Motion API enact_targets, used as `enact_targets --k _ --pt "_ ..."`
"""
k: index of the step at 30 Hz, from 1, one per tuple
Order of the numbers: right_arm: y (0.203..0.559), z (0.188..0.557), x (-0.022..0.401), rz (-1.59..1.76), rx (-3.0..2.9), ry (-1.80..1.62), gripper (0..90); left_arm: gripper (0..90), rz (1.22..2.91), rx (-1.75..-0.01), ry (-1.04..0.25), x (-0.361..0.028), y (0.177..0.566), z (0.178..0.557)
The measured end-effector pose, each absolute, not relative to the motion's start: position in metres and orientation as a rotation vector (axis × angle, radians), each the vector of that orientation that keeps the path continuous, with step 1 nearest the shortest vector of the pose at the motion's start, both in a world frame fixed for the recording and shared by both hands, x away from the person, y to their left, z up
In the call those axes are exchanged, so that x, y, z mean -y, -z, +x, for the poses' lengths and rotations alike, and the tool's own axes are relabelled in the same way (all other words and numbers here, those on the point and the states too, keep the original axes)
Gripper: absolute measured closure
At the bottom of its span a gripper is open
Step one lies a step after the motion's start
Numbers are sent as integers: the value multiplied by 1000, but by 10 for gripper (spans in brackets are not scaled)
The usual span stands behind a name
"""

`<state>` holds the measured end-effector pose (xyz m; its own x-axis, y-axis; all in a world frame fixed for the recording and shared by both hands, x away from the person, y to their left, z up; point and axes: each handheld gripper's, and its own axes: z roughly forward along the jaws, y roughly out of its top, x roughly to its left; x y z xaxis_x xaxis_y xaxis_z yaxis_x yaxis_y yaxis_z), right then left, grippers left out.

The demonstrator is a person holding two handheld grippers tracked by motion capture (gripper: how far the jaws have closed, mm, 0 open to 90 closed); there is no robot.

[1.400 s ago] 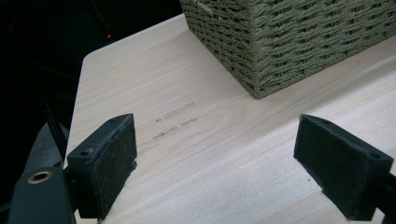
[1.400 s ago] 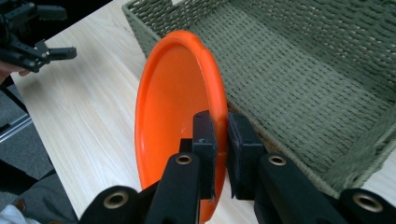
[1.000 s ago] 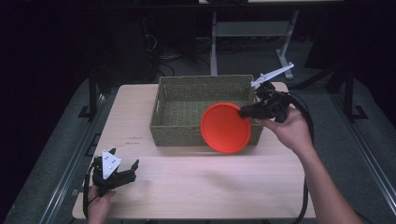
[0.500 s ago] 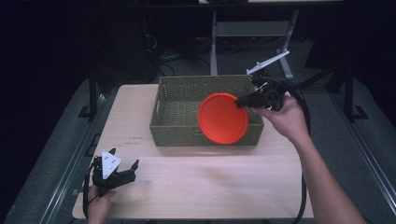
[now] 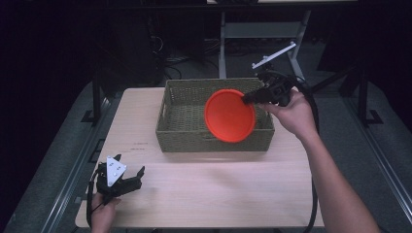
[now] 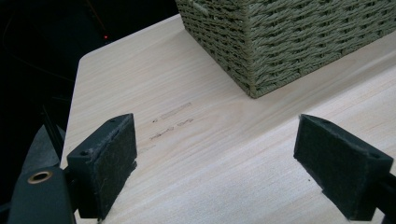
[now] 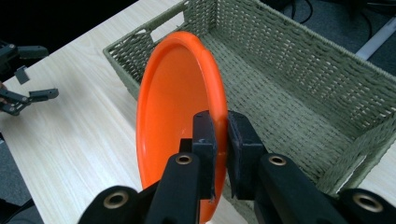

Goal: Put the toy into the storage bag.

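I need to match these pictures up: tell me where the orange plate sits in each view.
High view: plate centre right, tilted on edge over the basket's front right part, pinched at its rim by the right tool.
Left gripper view: not in it.
Right gripper view: plate centre, its rim between the jaws.
Shared landmark: the basket.

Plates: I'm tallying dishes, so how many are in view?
1: an orange plate clamped by its rim in the right gripper, over the basket.
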<state>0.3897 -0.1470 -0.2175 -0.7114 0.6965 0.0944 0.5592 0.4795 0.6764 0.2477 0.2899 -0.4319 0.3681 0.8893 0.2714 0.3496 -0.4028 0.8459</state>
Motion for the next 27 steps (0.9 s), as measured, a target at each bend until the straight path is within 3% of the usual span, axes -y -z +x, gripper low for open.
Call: enact_targets --k 27 --pt "206 428 138 1162 -2468 -988 825 127 1925 -1064 -977 -289 432 247"
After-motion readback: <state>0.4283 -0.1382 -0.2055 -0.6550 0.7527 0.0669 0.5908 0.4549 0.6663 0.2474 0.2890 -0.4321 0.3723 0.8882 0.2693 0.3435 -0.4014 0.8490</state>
